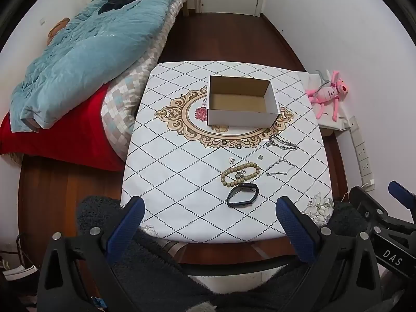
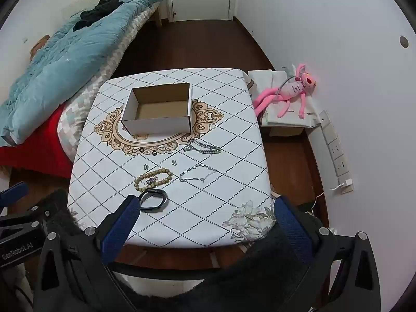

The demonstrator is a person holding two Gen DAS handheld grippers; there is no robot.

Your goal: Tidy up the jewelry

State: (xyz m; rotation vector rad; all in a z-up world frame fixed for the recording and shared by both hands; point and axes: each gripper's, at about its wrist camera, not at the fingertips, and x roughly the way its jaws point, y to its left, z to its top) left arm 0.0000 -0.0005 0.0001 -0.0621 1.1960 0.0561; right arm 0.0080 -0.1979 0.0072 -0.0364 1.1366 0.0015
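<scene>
Box (image 1: 243, 104) empty behind scattered jewelry; left tongs (image 1: 210, 223), right tongs (image 2: 205, 223) wide open, holding nothing

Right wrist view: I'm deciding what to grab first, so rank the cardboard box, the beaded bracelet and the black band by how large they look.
1. cardboard box, clearly largest.
2. beaded bracelet and black band look alike; the band lies nearer the camera and a finger partly hides it, so no ranking.

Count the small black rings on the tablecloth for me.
2. One black ring lies on the gold scrollwork border in front of the cardboard box; the second black ring lies just right of it, apart. Smaller pieces elsewhere are too small to identify.
</scene>
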